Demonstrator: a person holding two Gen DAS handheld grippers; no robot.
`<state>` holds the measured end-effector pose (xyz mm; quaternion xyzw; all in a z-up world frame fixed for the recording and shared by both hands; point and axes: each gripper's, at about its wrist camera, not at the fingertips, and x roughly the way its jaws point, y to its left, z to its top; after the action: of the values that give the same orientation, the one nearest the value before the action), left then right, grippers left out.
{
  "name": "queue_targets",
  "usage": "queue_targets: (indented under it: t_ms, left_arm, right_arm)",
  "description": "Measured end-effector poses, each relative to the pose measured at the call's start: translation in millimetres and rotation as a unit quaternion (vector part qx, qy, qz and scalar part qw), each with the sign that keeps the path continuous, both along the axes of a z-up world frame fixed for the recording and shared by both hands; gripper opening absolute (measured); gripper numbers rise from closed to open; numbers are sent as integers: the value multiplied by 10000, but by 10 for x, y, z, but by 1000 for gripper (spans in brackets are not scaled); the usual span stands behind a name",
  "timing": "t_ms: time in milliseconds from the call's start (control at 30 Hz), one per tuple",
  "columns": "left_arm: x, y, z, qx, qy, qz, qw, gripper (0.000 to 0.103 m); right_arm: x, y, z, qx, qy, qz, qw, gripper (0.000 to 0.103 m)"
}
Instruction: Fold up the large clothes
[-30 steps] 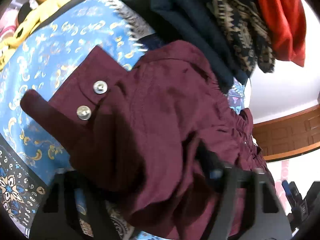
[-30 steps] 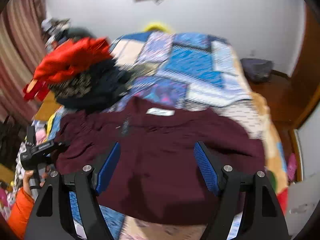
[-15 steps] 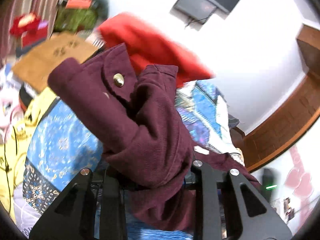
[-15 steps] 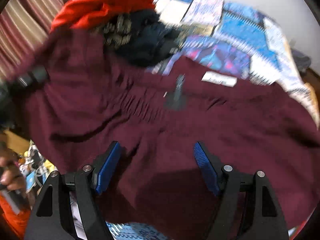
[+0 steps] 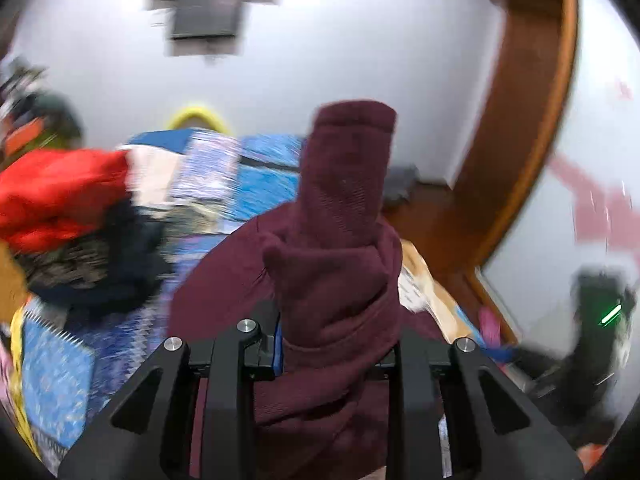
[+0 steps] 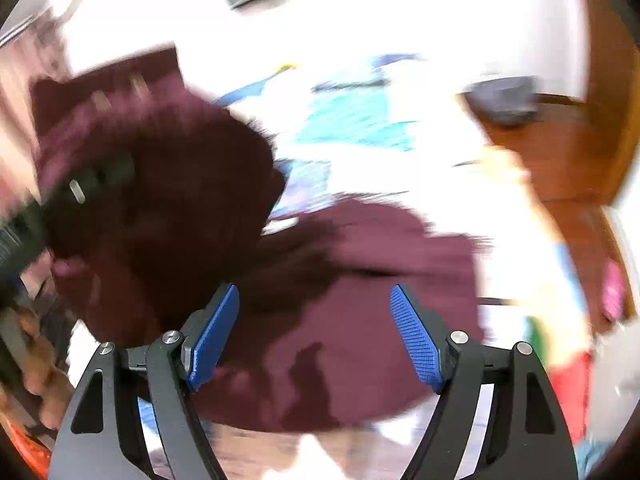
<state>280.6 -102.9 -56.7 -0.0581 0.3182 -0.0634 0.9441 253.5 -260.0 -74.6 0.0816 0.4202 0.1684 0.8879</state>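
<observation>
A maroon shirt is the garment being handled. In the left wrist view my left gripper (image 5: 336,344) is shut on its bunched sleeve (image 5: 344,208), whose cuff stands up above the jaws, raised over the bed. In the blurred right wrist view my right gripper (image 6: 314,320) is open, blue pads (image 6: 214,336) wide apart with nothing between them, hovering over the shirt's body (image 6: 360,272) spread on the bed. The lifted sleeve (image 6: 160,184) hangs at the left of that view, with a person's hand (image 6: 36,360) below it.
A blue patchwork bedspread (image 5: 256,184) covers the bed. A pile of clothes lies at its left: a red garment (image 5: 60,196) on dark ones (image 5: 112,264). A wooden door frame (image 5: 520,160) stands to the right, and a screen (image 5: 208,4) hangs on the white wall.
My left gripper has shut on the sleeve, lifted it off the bedspread and rolled upright. The right gripper stayed open and swung across above the shirt's body.
</observation>
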Motion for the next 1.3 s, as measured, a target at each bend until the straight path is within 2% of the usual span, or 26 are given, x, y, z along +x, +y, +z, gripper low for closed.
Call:
queue_targets:
  t_ms: [67, 167, 200, 267, 333, 367, 433, 500, 633, 733, 833, 933, 1033, 1133, 1233, 1300]
  left_arm:
    - [132, -430, -240, 379, 293, -438, 9979, 25]
    - [203, -903, -670, 924, 911, -1141, 9850, 27]
    - [194, -1017, -773, 1087, 1004, -1295, 9805, 31]
    - [65, -1127, -849, 1531, 863, -1375, 9748, 37]
    - [4, -1142, -811, 1727, 832, -1429, 9710, 51]
    - [-13, -1089, -771, 1637, 873, -1512, 9709, 55]
    - [-82, -1019, -670, 1257, 987, -1747, 9716, 75]
    - [-155, -952, -529, 1040, 1018, -1822, 9724, 83]
    - [-306, -625, -190, 948, 640, -1711, 9786, 91]
    - [-356, -286, -29, 969, 400, -1335, 9855, 97]
    - [-304, 25, -12, 1047, 410, -929, 9893, 97]
    - [-195, 320, -133, 1163, 543, -507, 9904, 97]
    - [-80, 545, -411, 1229, 916, -271, 9878, 97]
    - [-4, 635, -746, 1187, 1348, -249, 9834, 97]
    - [-27, 626, -1045, 937, 1716, -404, 9799, 98]
    - [-78, 570, -1202, 889, 1794, -478, 9786, 98]
  right_arm:
    - [-59, -339, 21, -148, -28, -381, 9992, 75]
    - [-151, -704, 9, -159, 88, -731, 9972, 75]
    - [-195, -779, 7, -129, 128, -785, 9967, 75]
    - [-268, -883, 18, -126, 168, -835, 9963, 75]
    - [-299, -877, 48, -179, 149, -792, 9966, 75]
    - [-279, -847, 78, -213, 128, -747, 9969, 75]
    - [-230, -767, 140, -247, 30, -581, 9980, 75]
    - [-216, -627, 221, -204, -94, -334, 9992, 75]
    - [-129, -361, 315, -123, -324, 189, 9992, 75]
    - [-69, -88, 374, -128, -432, 549, 9975, 76]
    - [46, 175, 334, -163, -398, 825, 9957, 78]
    - [203, 365, 204, -214, -154, 994, 9947, 78]
    - [343, 399, -3, -240, 299, 1009, 9942, 78]
    - [396, 301, -283, -431, 716, 954, 9919, 78]
    - [374, 114, -543, -375, 1019, 993, 9891, 80]
    - [322, 15, -717, -366, 1111, 1007, 9880, 87]
